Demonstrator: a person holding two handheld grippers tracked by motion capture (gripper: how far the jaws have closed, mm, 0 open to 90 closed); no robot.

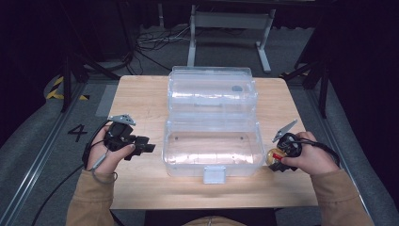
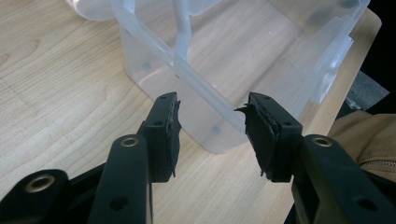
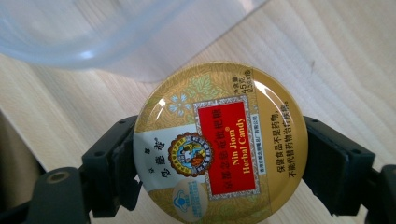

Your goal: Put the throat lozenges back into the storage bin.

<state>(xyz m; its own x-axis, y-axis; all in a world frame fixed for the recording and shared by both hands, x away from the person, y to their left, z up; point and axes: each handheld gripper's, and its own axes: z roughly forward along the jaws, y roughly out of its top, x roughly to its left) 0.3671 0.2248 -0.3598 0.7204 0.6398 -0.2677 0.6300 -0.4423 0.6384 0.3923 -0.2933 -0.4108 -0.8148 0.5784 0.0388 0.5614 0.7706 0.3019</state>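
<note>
Wooden table (image 1: 141, 94) bearing an open clear plastic box (image 1: 211, 141) at its centre. Left gripper (image 2: 212, 126), jaws apart and empty, beside the box's left wall; right gripper (image 3: 219, 158) clamped on a round gold candy tin (image 3: 219, 144) just right of the box.

The left hand (image 1: 110, 153) comes in from the bottom left in a tan sleeve and holds the left hand-held gripper (image 1: 149, 148) low and almost level, pointing to the right. In the left gripper view, its two black jaws stand wide apart with nothing between the pads (image 2: 169, 135). The right hand (image 1: 308, 160) enters from the bottom right, fingers wrapped around the right hand-held gripper (image 1: 274, 159), which points to the left. In the right gripper view, its jaws press from both sides on the round gold tin (image 3: 220, 144).
</note>
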